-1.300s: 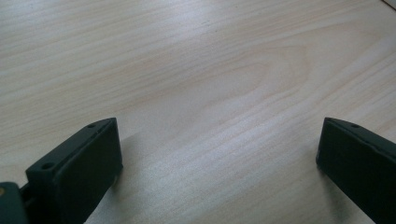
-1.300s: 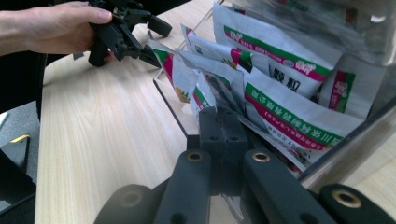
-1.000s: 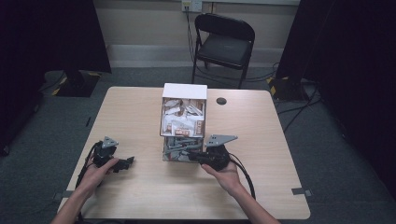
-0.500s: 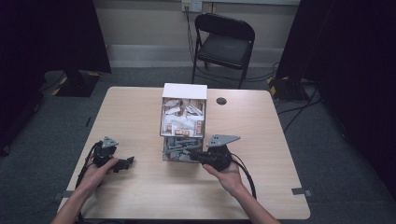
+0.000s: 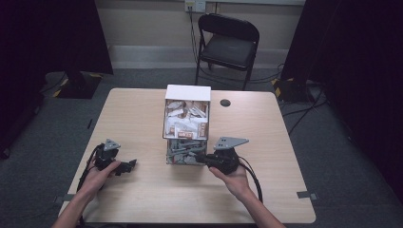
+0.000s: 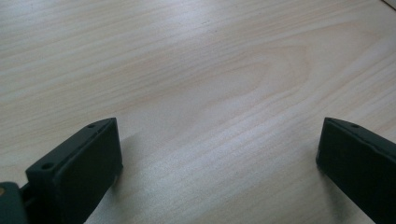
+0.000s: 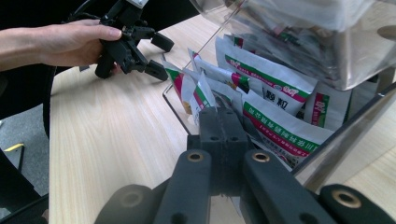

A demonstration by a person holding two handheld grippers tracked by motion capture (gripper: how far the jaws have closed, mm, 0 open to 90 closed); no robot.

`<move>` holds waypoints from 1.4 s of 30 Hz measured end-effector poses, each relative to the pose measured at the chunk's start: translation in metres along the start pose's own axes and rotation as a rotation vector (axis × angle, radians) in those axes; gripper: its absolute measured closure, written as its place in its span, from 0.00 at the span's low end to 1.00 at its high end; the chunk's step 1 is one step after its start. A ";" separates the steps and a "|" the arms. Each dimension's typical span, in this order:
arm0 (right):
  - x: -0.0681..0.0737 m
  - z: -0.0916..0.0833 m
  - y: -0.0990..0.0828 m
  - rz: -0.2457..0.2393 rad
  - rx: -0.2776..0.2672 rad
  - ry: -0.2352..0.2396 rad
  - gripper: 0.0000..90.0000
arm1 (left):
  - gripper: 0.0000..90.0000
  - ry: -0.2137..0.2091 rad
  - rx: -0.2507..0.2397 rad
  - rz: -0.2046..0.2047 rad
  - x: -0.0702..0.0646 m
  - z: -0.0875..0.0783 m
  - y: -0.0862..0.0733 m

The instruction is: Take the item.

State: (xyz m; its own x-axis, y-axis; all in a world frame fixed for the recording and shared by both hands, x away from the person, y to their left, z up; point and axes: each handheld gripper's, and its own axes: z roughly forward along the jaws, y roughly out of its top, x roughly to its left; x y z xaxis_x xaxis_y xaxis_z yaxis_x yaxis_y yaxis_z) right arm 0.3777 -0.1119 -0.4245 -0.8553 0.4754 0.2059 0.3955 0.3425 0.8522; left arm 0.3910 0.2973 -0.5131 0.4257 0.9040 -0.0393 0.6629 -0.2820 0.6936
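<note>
A clear plastic dispenser box (image 5: 186, 124) stands mid-table, with white sachets in its top part and more in the open bottom tray (image 5: 183, 152). My right gripper (image 5: 200, 157) reaches into that tray from the right. In the right gripper view its jaws (image 7: 223, 119) are pressed together on the edge of a white sachet with green and red print (image 7: 201, 91). My left gripper (image 5: 130, 165) rests on the bare wood at the left, held by a hand. Its jaws (image 6: 219, 154) stand wide apart with nothing between them. It shows again in the right gripper view (image 7: 160, 56).
The wooden table (image 5: 138, 114) has bare room left and right of the box. A small black disc (image 5: 225, 102) lies near the far edge. A black folding chair (image 5: 228, 45) stands behind the table. Cables trail from both grippers toward the near edge.
My right gripper has edged very slightly to the right at the tray mouth. The left hand and its gripper have stayed put.
</note>
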 end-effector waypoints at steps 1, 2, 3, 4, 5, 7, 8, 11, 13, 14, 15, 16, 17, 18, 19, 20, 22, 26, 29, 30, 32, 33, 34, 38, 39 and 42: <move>0.000 0.000 0.000 0.000 0.000 0.000 1.00 | 0.00 0.000 0.000 0.000 0.000 0.000 0.000; 0.000 -0.001 0.000 0.001 -0.002 0.001 1.00 | 0.00 0.000 0.000 0.000 0.000 0.000 0.000; 0.001 -0.002 0.001 -0.001 -0.007 0.001 1.00 | 0.00 0.000 0.000 0.000 0.000 0.000 0.000; 0.001 -0.002 0.001 -0.001 -0.007 0.001 1.00 | 0.00 0.000 0.000 0.000 0.000 0.000 0.000; 0.001 -0.003 0.002 -0.002 -0.010 0.002 1.00 | 0.00 0.000 0.000 0.000 0.000 0.000 0.000; 0.002 -0.006 0.003 -0.002 -0.019 -0.001 1.00 | 0.00 -0.001 -0.002 -0.002 0.000 0.000 0.000; 0.002 -0.007 0.004 -0.001 -0.026 0.000 1.00 | 0.00 0.001 -0.002 -0.002 0.000 0.000 0.000; 0.004 -0.010 0.006 0.003 -0.042 0.005 1.00 | 0.00 0.000 0.000 0.000 0.000 0.000 0.000; 0.005 -0.011 0.007 0.000 -0.047 0.008 1.00 | 0.00 0.000 0.000 0.000 0.000 0.000 0.000; 0.005 -0.012 0.007 -0.001 -0.049 0.007 1.00 | 0.00 0.000 0.000 0.000 0.000 0.000 0.000; 0.006 -0.012 0.008 -0.003 -0.052 0.006 1.00 | 0.00 0.000 0.000 0.000 0.000 0.000 0.000; 0.006 -0.012 0.008 -0.004 -0.054 0.008 1.00 | 0.00 0.000 0.000 0.000 0.000 0.000 0.000; 0.006 -0.013 0.009 -0.004 -0.056 0.009 1.00 | 0.00 0.000 0.000 0.000 0.000 0.000 0.000; 0.006 -0.013 0.010 -0.005 -0.060 0.009 1.00 | 0.00 0.000 0.000 0.000 0.000 0.000 0.000; 0.007 -0.015 0.011 -0.007 -0.064 0.011 1.00 | 0.00 0.000 0.000 0.000 0.000 0.000 0.000; 0.007 -0.015 0.011 -0.007 -0.064 0.011 1.00 | 0.00 0.000 0.000 0.000 0.000 0.000 0.000; 0.008 -0.016 0.011 -0.008 -0.067 0.012 1.00 | 0.00 0.001 -0.002 -0.002 0.000 0.000 0.000; 0.011 -0.018 0.013 -0.013 -0.076 0.015 1.00 | 0.00 0.000 0.000 0.000 0.000 0.000 0.000; 0.014 -0.021 0.016 -0.021 -0.090 0.015 1.00 | 0.00 0.000 0.000 0.000 0.000 0.000 0.000; 0.014 -0.021 0.016 -0.021 -0.090 0.015 1.00 | 0.00 0.000 0.000 0.000 0.000 0.000 0.000; 0.016 -0.022 0.017 -0.025 -0.095 0.017 1.00 | 0.00 0.000 0.000 0.000 0.000 0.000 0.000; 0.016 -0.023 0.018 -0.025 -0.099 0.019 1.00 | 0.00 0.000 0.000 0.000 0.000 0.000 0.000; 0.017 -0.024 0.018 -0.026 -0.100 0.020 1.00 | 0.00 0.000 0.000 0.000 0.000 0.000 0.000; 0.019 -0.025 0.018 -0.025 -0.103 0.020 1.00 | 0.00 0.000 0.000 0.000 0.000 0.000 0.000; 0.019 -0.026 0.018 -0.024 -0.102 0.019 1.00 | 0.00 0.000 0.000 0.000 0.000 0.000 0.000; 0.019 -0.027 0.018 -0.023 -0.104 0.016 1.00 | 0.00 -0.001 -0.002 -0.002 0.000 0.000 0.000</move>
State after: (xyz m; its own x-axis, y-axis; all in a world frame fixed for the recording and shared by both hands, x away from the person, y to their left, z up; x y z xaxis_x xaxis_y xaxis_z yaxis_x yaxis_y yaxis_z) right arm 0.3593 -0.1189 -0.3922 -0.8696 0.4547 0.1927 0.3395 0.2670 0.9019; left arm 0.3910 0.2972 -0.5133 0.4249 0.9043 -0.0415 0.6625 -0.2794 0.6950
